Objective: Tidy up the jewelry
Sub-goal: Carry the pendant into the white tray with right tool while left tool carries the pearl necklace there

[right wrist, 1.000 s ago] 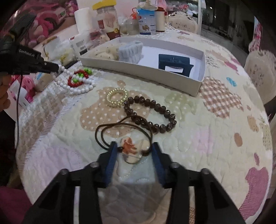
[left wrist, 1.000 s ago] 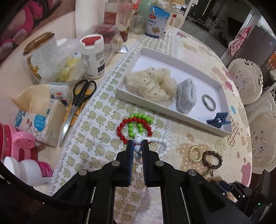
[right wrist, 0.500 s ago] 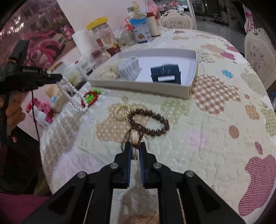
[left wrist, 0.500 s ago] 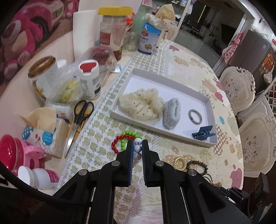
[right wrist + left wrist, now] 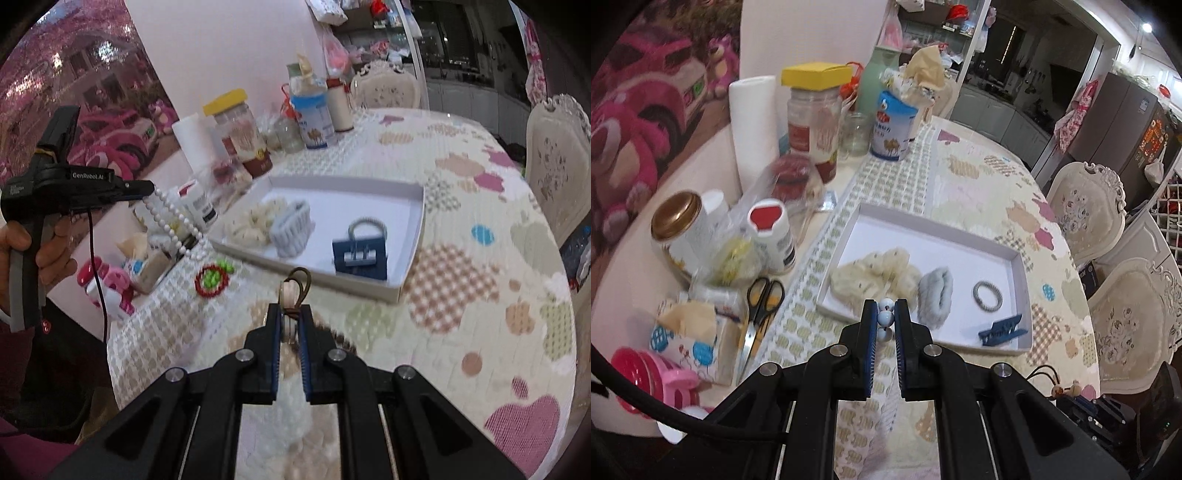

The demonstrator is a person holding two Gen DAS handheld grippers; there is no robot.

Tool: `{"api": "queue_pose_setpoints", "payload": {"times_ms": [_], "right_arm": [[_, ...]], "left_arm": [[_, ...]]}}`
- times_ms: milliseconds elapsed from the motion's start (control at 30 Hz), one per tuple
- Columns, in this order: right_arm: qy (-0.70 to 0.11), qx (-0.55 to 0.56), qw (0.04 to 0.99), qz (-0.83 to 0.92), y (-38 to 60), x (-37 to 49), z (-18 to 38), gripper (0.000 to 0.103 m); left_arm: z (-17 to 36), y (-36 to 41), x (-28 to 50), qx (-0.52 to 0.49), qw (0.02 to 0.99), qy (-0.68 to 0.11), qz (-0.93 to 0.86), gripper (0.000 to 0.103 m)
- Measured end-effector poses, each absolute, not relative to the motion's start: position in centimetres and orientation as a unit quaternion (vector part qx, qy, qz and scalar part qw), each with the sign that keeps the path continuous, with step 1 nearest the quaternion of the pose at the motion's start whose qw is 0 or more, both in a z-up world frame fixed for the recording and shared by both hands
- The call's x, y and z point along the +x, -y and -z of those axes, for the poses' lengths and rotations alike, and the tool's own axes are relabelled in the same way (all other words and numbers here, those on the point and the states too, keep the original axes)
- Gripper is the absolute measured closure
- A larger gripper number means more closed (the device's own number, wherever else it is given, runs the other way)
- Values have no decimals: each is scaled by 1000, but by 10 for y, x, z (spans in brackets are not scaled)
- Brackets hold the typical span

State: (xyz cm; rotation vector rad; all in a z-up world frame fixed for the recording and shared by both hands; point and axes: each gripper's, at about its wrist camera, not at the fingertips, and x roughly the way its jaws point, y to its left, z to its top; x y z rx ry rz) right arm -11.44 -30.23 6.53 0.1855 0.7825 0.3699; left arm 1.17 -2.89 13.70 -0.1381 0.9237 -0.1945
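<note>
My left gripper (image 5: 885,314) is shut on a white bead necklace (image 5: 885,316); in the right wrist view the necklace (image 5: 177,225) hangs in a loop from the raised left gripper (image 5: 146,188), above the table. My right gripper (image 5: 290,314) is shut on a brown cord necklace (image 5: 300,282) with a pale pendant, lifted off the table. The white tray (image 5: 1022,291) holds a cream scrunchie (image 5: 875,273), a grey scrunchie (image 5: 936,295), a small grey hair tie (image 5: 987,295) and a blue clip (image 5: 1001,330). A red and green bead bracelet (image 5: 212,281) lies on the cloth left of the tray.
Scissors (image 5: 759,314), a tissue pack (image 5: 694,332), jars, bottles and a paper roll (image 5: 753,122) crowd the table's left side. A pink cup (image 5: 661,380) stands at the near left. Chairs (image 5: 1086,206) stand to the right. A quilted cloth (image 5: 461,258) covers the table.
Both grippers have risen from the table. The left carries the white bead necklace up toward the tray. The right has lifted the brown cord necklace clear of the cloth.
</note>
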Motion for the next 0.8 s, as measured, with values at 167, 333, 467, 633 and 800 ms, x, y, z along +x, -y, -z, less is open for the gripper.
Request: {"api": "queue_pose_setpoints", "payload": {"times_ms": [167,333,467,633,800], "right_arm": [[-368,88,910,-171,305,-89,-79,94],[-368,83,912,-161,307,-58,-85,94],[-372,84,912,-152,310,-36,-83,94],[-378,83,911,-141,312,-10,-82,94],[-384,75,911,-133,312,12,-84,94]], "left_arm": [[-145,39,35,-61,892,-437,96,95],[-143,50,65,-50,893,-438,94,95],[-137,61,87,-38,891,-443,95,95],[-126,74,113,-26,886,-451,101,95],[-118,86,135,-16,882,-458,111,95]]}}
